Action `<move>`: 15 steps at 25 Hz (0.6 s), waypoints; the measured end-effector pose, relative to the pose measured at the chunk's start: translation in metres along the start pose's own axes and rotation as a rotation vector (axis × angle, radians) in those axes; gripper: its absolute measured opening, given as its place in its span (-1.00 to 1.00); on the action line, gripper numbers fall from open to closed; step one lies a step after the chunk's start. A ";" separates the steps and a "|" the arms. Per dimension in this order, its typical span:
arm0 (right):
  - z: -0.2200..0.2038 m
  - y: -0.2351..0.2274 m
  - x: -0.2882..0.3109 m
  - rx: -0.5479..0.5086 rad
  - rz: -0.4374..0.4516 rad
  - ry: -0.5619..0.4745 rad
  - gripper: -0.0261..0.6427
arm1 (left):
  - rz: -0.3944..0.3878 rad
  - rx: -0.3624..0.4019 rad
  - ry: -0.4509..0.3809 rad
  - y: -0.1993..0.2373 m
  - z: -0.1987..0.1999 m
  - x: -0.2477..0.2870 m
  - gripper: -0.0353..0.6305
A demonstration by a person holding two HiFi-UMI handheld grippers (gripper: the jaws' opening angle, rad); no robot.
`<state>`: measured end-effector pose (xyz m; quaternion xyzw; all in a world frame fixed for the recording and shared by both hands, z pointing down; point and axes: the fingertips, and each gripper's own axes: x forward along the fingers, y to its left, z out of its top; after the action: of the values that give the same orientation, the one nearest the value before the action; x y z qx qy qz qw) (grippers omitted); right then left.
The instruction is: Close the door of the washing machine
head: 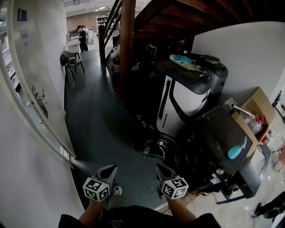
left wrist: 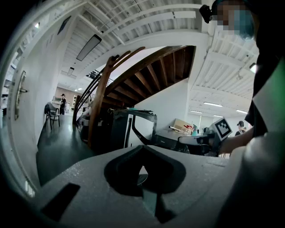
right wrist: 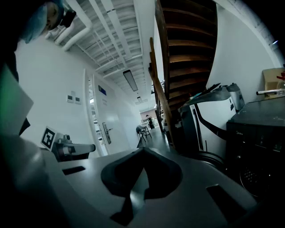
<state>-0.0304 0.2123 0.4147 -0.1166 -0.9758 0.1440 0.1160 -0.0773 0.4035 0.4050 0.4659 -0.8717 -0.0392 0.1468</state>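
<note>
Ahead and to the right of the left gripper point(head: 108, 171) and right gripper point(head: 160, 168), both jaws clenched on nothing, stands the washing machine point(head: 217, 133), its round door point(head: 156, 147) open just beyond the right jaws.

Bare floor point(head: 95, 116) ahead, open washing machine door point(head: 156, 147) low right, wall point(head: 26, 178) left

The washing machine point(head: 218, 138) stands at the right, below the staircase point(head: 147, 13). Its door point(head: 156, 148) hangs out to its left over the corridor floor point(head: 93, 116), with a taller machine point(head: 187, 93) just behind it and a cardboard box point(head: 258, 107) to its right. The left gripper point(head: 108, 172) and right gripper point(head: 161, 170) sit side by side, short of the door and apart from it, and far down the corridor a chair point(head: 73, 60) stands by the left wall.
</note>
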 end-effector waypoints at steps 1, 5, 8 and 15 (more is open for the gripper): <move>0.001 -0.001 0.005 -0.001 0.000 -0.001 -0.93 | -0.007 0.004 0.007 0.003 -0.002 0.006 -0.87; 0.008 -0.011 0.029 0.011 -0.013 -0.021 -0.93 | -0.034 0.011 0.030 0.019 -0.005 0.036 -0.86; 0.012 -0.024 0.046 0.028 -0.066 -0.029 -0.92 | -0.083 0.015 0.047 0.032 -0.002 0.060 -0.86; 0.017 -0.047 0.094 0.045 -0.188 -0.015 -0.71 | -0.210 0.016 0.104 0.079 0.009 0.113 -0.64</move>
<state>-0.1332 0.1885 0.4315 -0.0207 -0.9798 0.1552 0.1242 -0.2021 0.3542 0.4376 0.5572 -0.8096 -0.0230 0.1833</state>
